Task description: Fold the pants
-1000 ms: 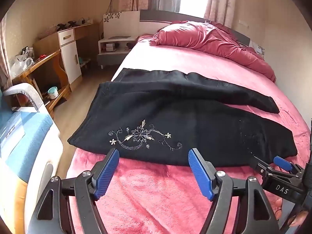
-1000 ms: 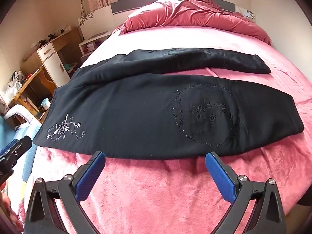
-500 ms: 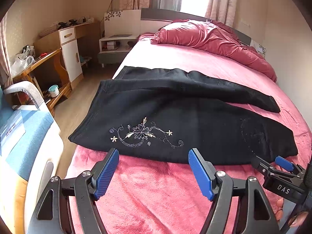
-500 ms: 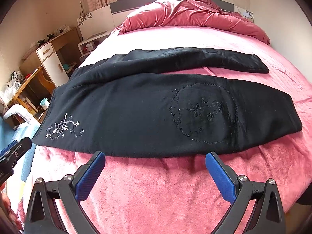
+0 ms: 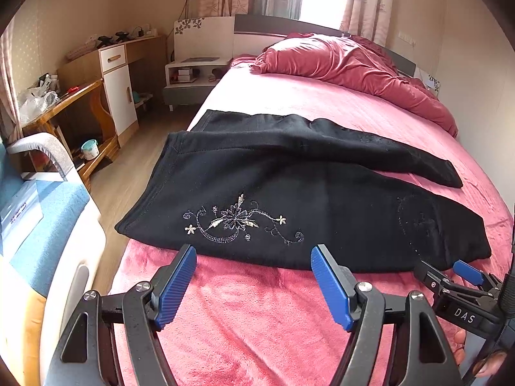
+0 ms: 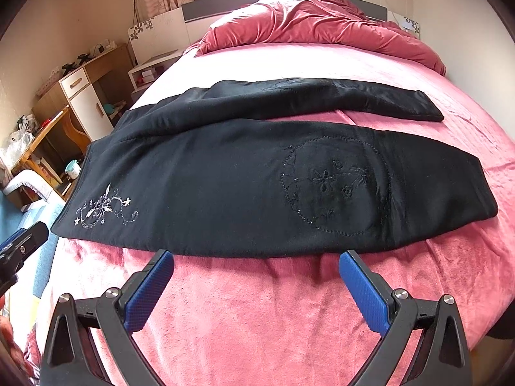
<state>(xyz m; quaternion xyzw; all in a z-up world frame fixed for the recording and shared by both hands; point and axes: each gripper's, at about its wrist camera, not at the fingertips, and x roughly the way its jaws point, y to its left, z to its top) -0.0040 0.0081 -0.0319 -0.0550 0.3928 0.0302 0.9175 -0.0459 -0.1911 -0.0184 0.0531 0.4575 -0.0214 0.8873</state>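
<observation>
Black pants [image 5: 289, 193] flat on pink bedspread [image 5: 257, 321], legs spread apart; left gripper [image 5: 252, 254] wide open, empty, short of near hem. Right gripper [image 6: 256, 257] likewise wide open, empty.

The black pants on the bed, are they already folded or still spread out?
Spread out. The black pants lie full length across the pink bed cover, both legs apart and side by side.

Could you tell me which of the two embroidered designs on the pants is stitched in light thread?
The flower spray near the waistband of the pants; the circular design toward the hem is black on black.
</observation>
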